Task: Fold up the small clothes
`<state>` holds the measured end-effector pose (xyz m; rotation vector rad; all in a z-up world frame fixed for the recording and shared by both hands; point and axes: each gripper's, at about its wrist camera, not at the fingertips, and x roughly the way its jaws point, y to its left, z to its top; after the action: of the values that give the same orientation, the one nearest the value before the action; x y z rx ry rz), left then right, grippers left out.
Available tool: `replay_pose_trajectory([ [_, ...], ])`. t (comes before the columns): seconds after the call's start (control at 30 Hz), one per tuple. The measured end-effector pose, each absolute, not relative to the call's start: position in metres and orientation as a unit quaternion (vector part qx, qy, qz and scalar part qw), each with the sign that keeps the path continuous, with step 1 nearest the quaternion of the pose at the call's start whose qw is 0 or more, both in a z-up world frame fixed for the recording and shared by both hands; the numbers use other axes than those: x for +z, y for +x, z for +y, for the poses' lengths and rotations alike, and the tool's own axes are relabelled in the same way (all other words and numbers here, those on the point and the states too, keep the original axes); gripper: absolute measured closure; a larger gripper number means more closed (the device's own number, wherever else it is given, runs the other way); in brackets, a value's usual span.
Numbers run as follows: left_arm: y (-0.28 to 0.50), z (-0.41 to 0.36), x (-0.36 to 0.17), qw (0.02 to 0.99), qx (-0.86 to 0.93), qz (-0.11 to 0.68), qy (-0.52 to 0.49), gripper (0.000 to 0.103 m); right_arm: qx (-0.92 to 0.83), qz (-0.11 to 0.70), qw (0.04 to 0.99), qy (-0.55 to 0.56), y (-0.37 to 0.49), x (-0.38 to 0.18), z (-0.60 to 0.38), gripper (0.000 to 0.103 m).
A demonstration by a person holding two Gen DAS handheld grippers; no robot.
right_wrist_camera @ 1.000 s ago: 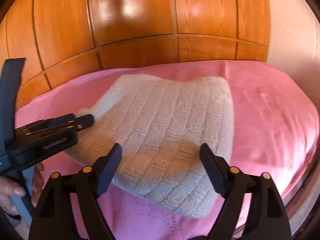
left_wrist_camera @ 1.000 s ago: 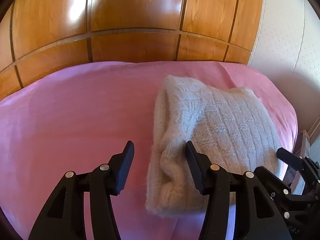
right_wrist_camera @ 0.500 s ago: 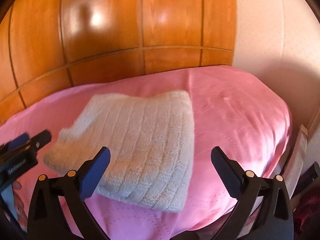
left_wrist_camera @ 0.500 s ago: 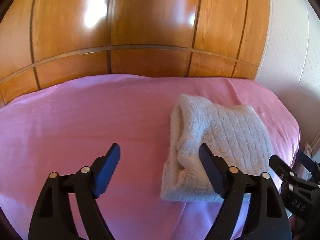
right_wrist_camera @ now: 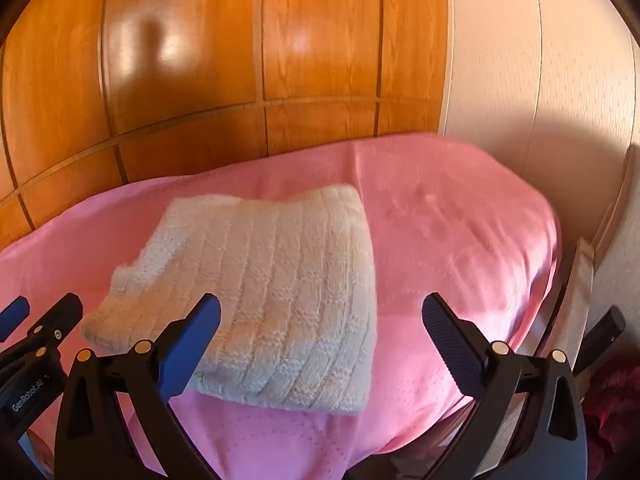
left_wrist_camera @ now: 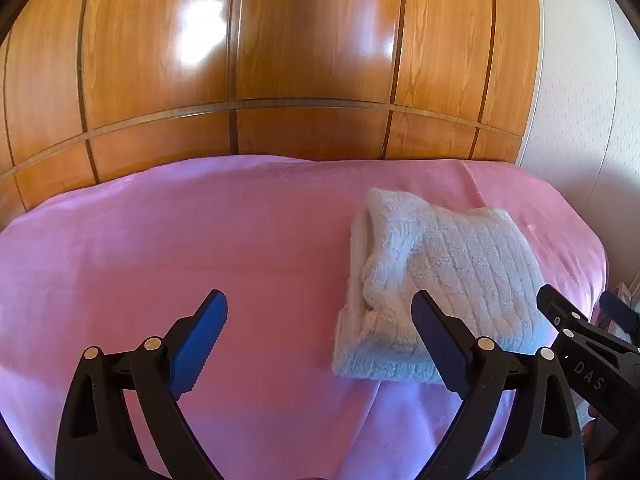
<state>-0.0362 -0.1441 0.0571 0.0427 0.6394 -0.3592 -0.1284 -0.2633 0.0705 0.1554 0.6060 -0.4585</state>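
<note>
**Both grippers back off the folded knit**

A wooden headboard (left_wrist_camera: pixel 312 64) rises behind the pink bedspread (left_wrist_camera: pixel 160 248). The folded white sweater (left_wrist_camera: pixel 436 288) lies on its right part. Left gripper (left_wrist_camera: pixel 320 332) and right gripper (right_wrist_camera: pixel 320 332), jaws spread, empty, have withdrawn since a second ago.

Bedroom with a bed against wood panelling.
Pink bedspread (left_wrist_camera: pixel 200 248) covers the bed; glossy orange-brown wooden panels (left_wrist_camera: pixel 312 48) behind reflect bright light patches; a pale textured wall (right_wrist_camera: pixel 520 80) stands at right.
</note>
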Motion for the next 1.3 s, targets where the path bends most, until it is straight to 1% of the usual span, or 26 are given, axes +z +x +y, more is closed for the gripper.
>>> replay_pose_trajectory([
  [0.17, -0.038, -0.145, 0.059, 0.935, -0.175, 0.307, 0.025, 0.005, -0.222, 0.288, 0.93, 0.062, -0.13, 0.072, -0.257, 0.002],
  [0.6, -0.042, -0.15, 0.058, 0.933, -0.176, 0.31, 0.041, 0.004, -0.22, 0.293, 0.928, 0.069, -0.129, 0.067, -0.257, 0.002],
  [1.3, -0.051, -0.153, 0.07, 0.94, -0.171, 0.292, 0.044, 0.004, -0.216, 0.282, 0.93, 0.096, -0.133, 0.072, -0.265, 0.002],
])
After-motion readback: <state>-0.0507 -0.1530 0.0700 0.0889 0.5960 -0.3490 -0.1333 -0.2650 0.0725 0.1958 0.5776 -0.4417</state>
